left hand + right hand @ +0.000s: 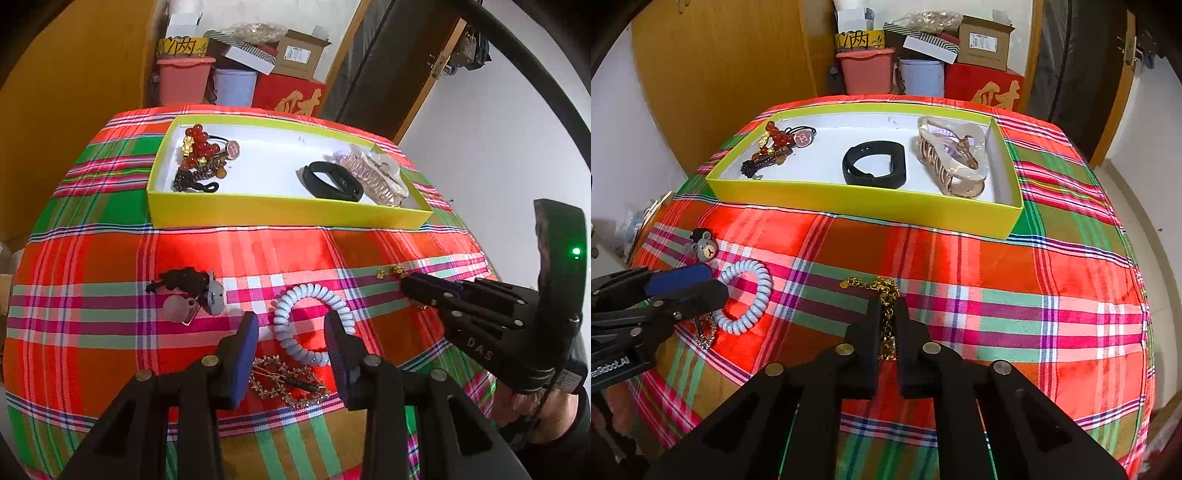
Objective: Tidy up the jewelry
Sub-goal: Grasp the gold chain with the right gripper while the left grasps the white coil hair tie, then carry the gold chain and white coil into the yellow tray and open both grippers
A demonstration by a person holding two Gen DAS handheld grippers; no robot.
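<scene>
Gold chain (886,317) is clamped by the right hand-held gripper (888,310); left hand-held gripper (291,325) gapes over the spiral hair tie (314,325).

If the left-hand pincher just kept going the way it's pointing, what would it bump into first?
Most likely the pale blue spiral hair tie, lying on the plaid cloth straight ahead between the left gripper's open fingers. Depth is hard to judge.
</scene>
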